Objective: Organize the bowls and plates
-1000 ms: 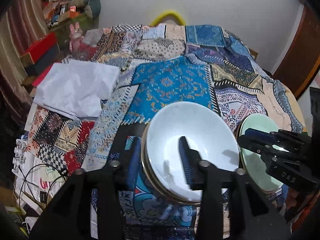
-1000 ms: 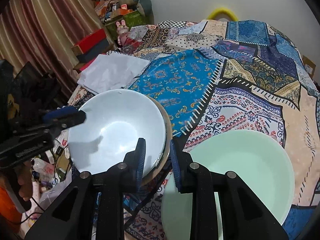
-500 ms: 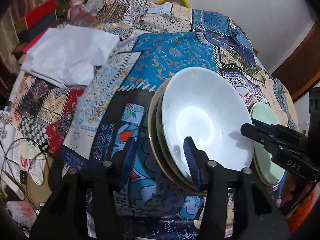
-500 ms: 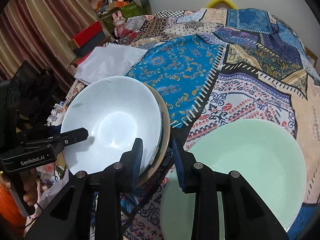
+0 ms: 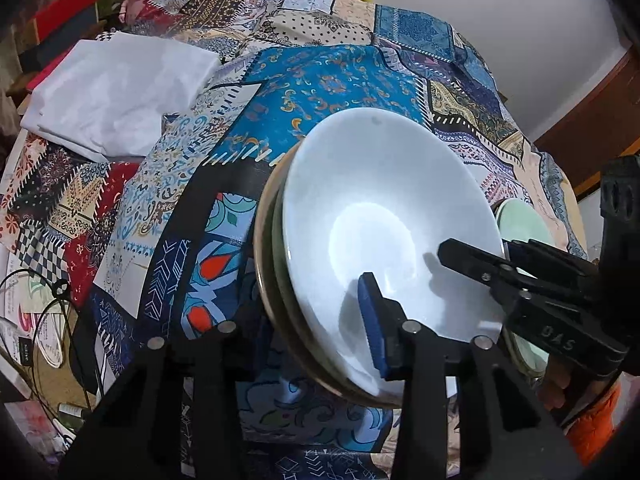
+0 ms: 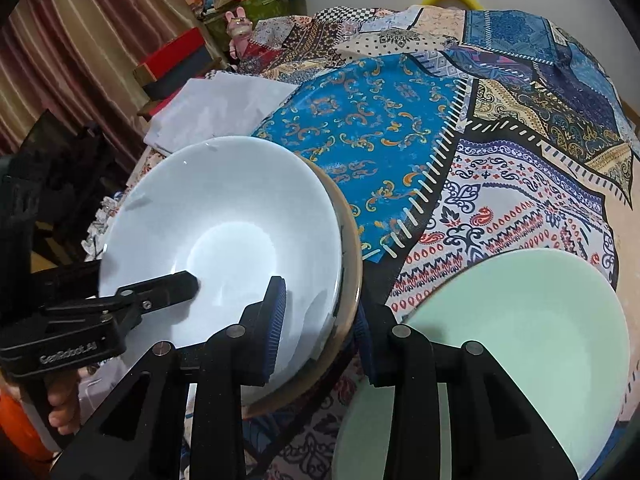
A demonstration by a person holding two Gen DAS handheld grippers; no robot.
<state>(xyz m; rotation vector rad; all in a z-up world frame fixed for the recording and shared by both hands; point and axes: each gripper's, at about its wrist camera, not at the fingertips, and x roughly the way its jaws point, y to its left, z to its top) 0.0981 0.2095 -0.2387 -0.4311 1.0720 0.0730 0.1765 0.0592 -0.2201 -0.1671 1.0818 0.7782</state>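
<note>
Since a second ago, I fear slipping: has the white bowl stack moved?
Yes. The white bowl stack has tilted up off the patchwork cloth, clamped by both grippers.

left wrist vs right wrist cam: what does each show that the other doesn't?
Left wrist only: cables past the table's left edge, brown door.

Right wrist only: striped curtain, the mint bowl nearly whole.

Both: white bowl stacked on a tan-rimmed plate, left tongs and right tongs straddling the stack's rim, patchwork cloth, white paper.
</note>
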